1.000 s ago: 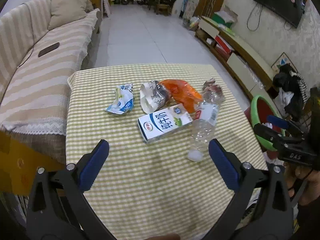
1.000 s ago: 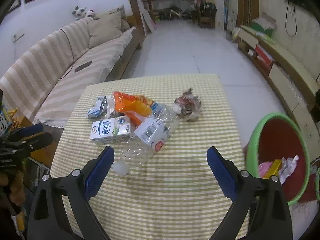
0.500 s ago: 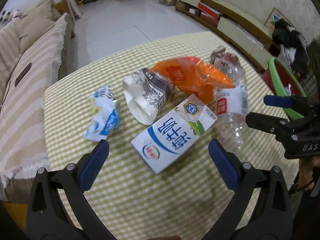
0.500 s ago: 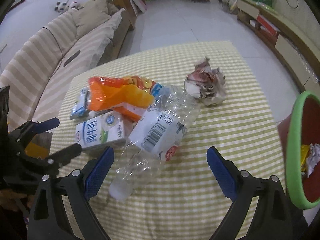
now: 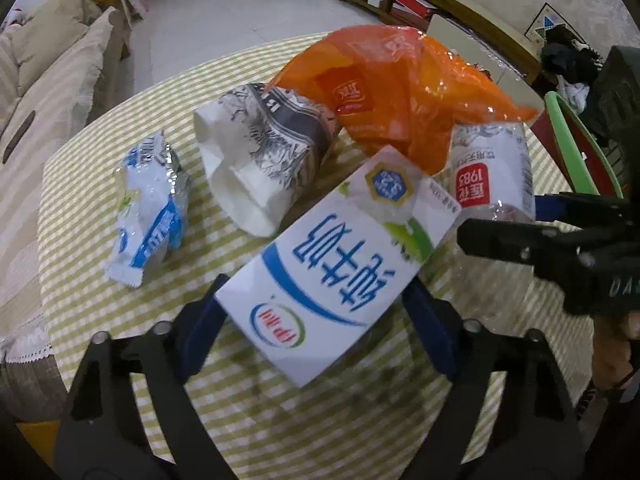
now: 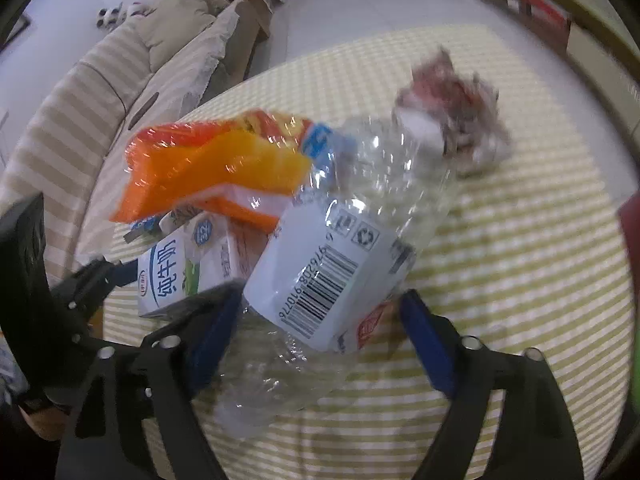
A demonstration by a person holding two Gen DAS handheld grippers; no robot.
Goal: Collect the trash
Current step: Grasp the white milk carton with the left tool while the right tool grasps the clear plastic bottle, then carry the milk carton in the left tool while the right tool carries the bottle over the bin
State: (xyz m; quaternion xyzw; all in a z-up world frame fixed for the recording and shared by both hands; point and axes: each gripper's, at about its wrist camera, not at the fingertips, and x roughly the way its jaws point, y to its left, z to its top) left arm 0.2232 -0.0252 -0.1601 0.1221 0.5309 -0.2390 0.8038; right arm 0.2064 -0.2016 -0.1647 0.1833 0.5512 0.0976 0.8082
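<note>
On the checked tablecloth [image 5: 80,292] the trash lies in one heap, and the milk carton [image 5: 336,276] at its near edge serves as the landmark. Around that carton the left gripper [image 5: 316,328] stands with its jaws partly spread; they have just been closing, the carton sits between the blue pads, and I cannot tell that they press on it yet. Just right of the carton lies the clear plastic bottle [image 6: 328,264], on its side, and the right gripper [image 6: 320,332] straddles it at the labelled middle, jaws likewise just closing, the left pad at or near the wall, the right one apart. Behind the carton an orange bag [image 5: 400,92] drapes over a paper bag [image 5: 260,152]; left of the carton lies a blue and white wrapper [image 5: 148,216]; beyond the bottle sits a crumpled paper ball [image 6: 456,124]. The carton looks empty, so probably light, stiff at its edges and soft across its faces; a hold across the narrow sides should serve. The bottle seems light, springy and slick, and already dented; the labelled band likely gives the best purchase, since bare plastic could squirt out.
</note>
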